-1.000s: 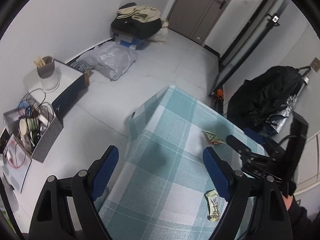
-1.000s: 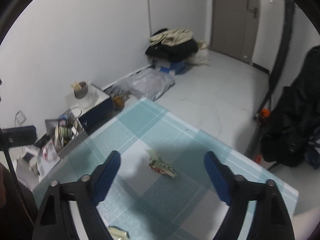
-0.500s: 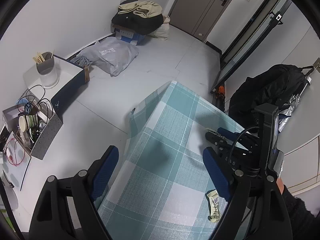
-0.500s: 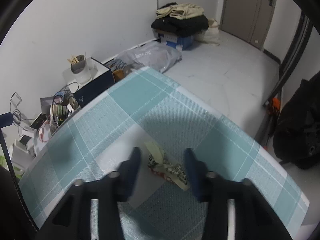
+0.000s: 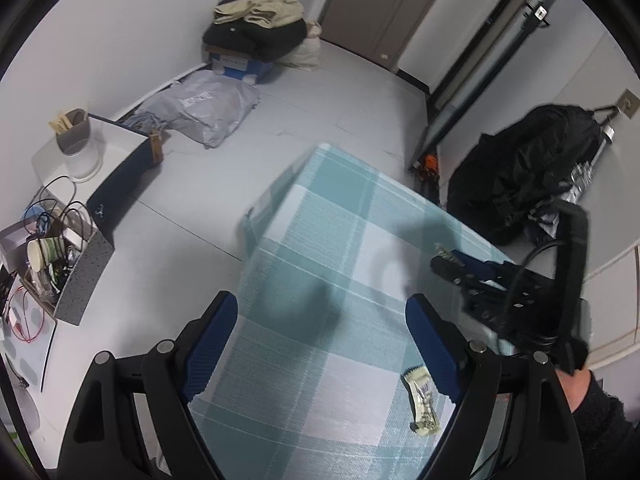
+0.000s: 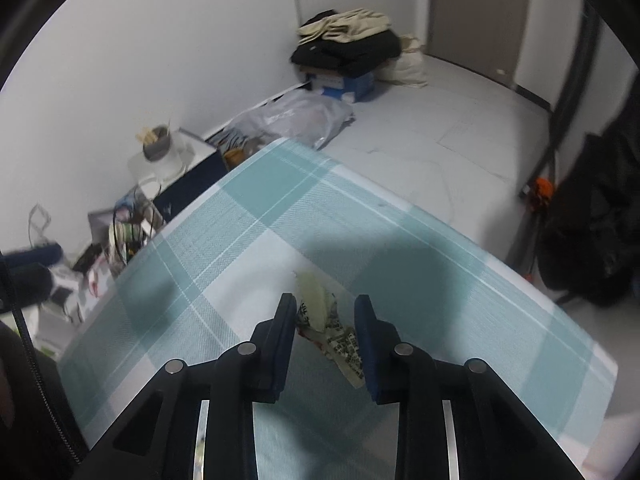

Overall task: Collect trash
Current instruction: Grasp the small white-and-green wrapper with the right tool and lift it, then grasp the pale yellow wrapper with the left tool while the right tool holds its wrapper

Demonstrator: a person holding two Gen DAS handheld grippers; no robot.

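Right wrist view: our right claw [image 6: 326,312] pinches a crumpled printed wrapper [image 6: 320,312] over the teal checked tablecloth [image 6: 248,216]. Our left claw [image 5: 320,332] gapes wide; a flat cream wrapper [image 5: 421,404] lies beside its right finger. A grey box [image 5: 80,276] at far left holds cables.

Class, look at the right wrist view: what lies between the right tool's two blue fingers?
A crumpled printed wrapper lies between the right tool fingers, on the teal checked tablecloth.
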